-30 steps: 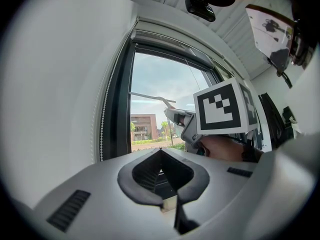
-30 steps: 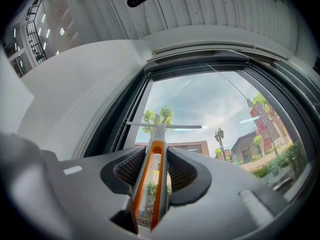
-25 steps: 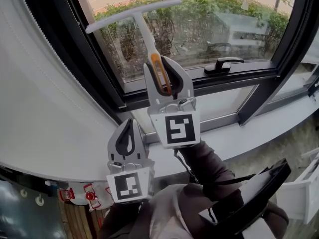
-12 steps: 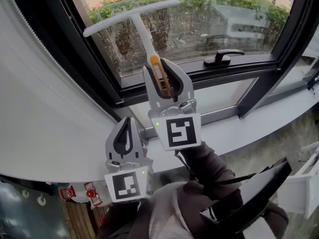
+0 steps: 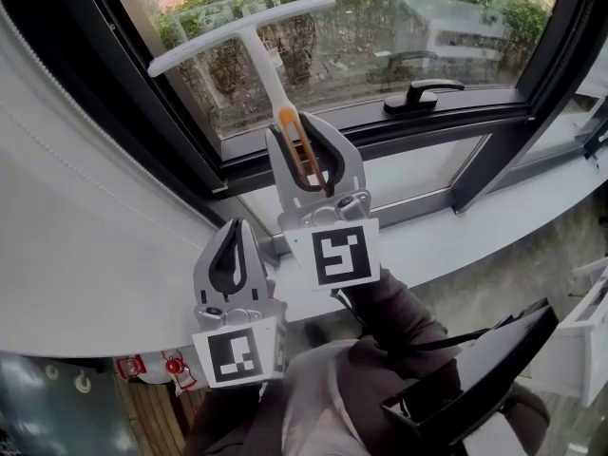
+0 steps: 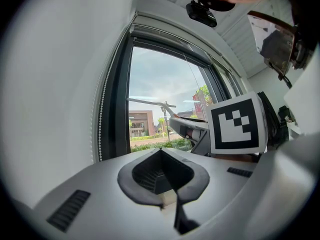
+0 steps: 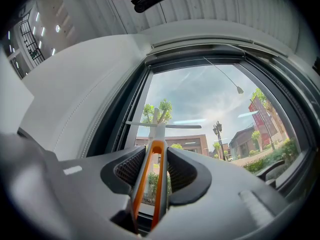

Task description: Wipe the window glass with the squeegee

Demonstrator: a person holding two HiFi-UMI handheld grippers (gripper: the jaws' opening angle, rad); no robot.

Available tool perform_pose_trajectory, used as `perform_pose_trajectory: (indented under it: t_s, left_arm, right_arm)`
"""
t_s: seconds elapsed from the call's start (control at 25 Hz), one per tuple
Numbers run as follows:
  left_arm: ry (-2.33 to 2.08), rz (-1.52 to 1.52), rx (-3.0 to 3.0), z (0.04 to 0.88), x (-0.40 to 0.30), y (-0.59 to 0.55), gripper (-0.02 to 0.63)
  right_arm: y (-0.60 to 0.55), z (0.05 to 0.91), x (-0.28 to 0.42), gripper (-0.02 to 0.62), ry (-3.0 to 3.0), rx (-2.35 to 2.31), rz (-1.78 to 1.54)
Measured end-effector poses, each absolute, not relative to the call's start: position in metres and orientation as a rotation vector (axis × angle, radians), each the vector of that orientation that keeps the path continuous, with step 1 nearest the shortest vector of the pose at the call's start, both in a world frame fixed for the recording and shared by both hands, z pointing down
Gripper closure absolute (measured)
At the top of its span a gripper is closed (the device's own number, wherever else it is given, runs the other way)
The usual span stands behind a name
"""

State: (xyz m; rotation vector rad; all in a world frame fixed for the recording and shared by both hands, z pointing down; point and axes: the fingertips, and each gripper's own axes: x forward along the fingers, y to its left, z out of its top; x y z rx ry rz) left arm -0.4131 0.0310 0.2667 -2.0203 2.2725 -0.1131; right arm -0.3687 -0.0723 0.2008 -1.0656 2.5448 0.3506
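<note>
A dark sleeve (image 5: 391,313) lies nearest, leading up to the right claw. The left claw (image 5: 232,238) sits low and close to the body, its jaws pressed together with nothing between them. It is just below and to the left of the right claw (image 5: 305,131), above the pale window sill (image 5: 480,224).

The right claw is clamped on the orange-trimmed handle of the squeegee (image 5: 259,57). The handle's long axis runs from the jaws up and slightly left toward the window glass (image 5: 389,31). The white blade crosses the far end like a T. In the head view its left end sits lower than its right. Whether the blade touches the pane cannot be told.

A black window handle (image 5: 419,94) lies on the dark frame to the right. Green hedges show beyond the glass.
</note>
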Motion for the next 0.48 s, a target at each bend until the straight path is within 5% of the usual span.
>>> perform_pose_trajectory:
  t_s: [0.48]
  left_arm:
    - [2.261, -0.114, -2.043, 0.271, -0.413, 0.026, 0.604]
  right_arm:
    - [-0.072, 0.220, -0.369, 0.465, 2.564, -1.096, 0.333]
